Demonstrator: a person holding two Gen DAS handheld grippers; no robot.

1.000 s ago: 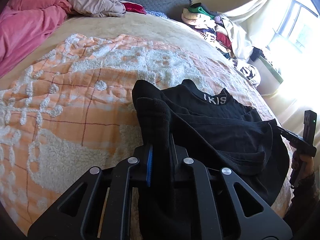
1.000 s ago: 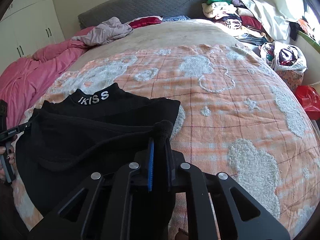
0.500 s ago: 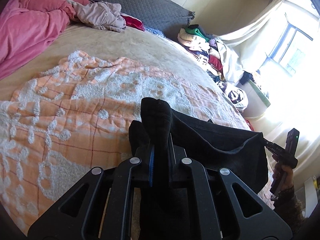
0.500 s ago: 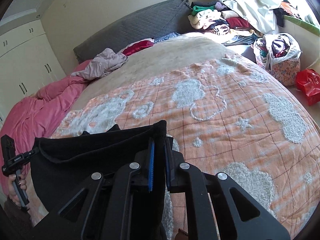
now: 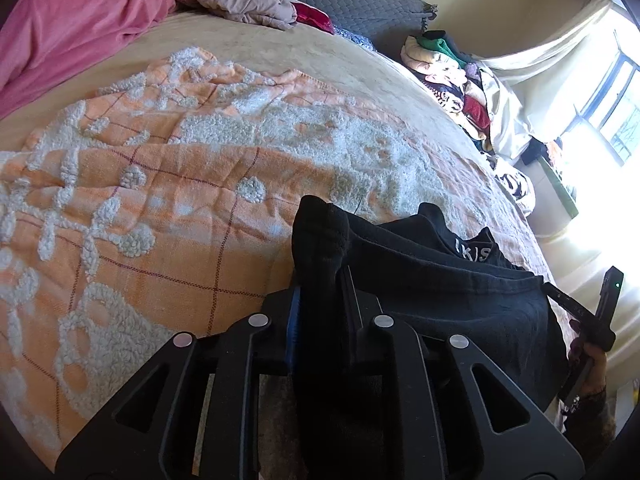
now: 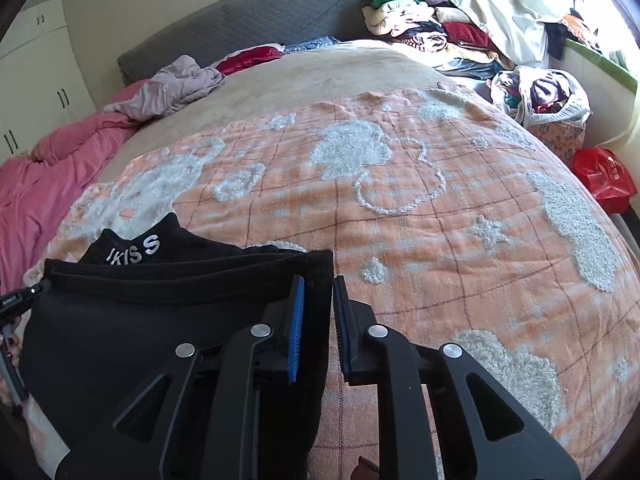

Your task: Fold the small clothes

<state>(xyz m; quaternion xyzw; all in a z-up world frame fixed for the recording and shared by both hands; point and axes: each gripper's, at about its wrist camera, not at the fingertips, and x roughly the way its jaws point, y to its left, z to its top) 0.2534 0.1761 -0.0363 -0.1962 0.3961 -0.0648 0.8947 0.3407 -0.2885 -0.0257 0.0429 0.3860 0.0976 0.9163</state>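
Note:
A black garment (image 5: pixel 460 296) with white "IKISS" lettering on its collar (image 6: pixel 134 250) lies at the near edge of the bed. Its lower part is folded up toward the collar. My left gripper (image 5: pixel 320 284) is shut on a bunched corner of the black cloth. My right gripper (image 6: pixel 318 292) stands slightly parted, with the garment's right edge (image 6: pixel 316 320) lying between the blue pads; the cloth looks slack there. Each gripper shows at the far side of the other's view: the right one in the left wrist view (image 5: pixel 560 300), the left one in the right wrist view (image 6: pixel 24 298).
The bed carries an orange blanket with white fluffy patterns (image 6: pixel 400 200). A pink duvet (image 5: pixel 72 28) and crumpled clothes (image 6: pixel 176 86) lie toward the grey headboard (image 6: pixel 248 26). A clothes pile (image 6: pixel 432 28), a bag of laundry (image 6: pixel 540 96) and a red bag (image 6: pixel 604 176) stand at the right.
Both grippers lifted the garment's lower edge, carried it toward the collar and lowered it. The right gripper's jaws have parted since half a second ago.

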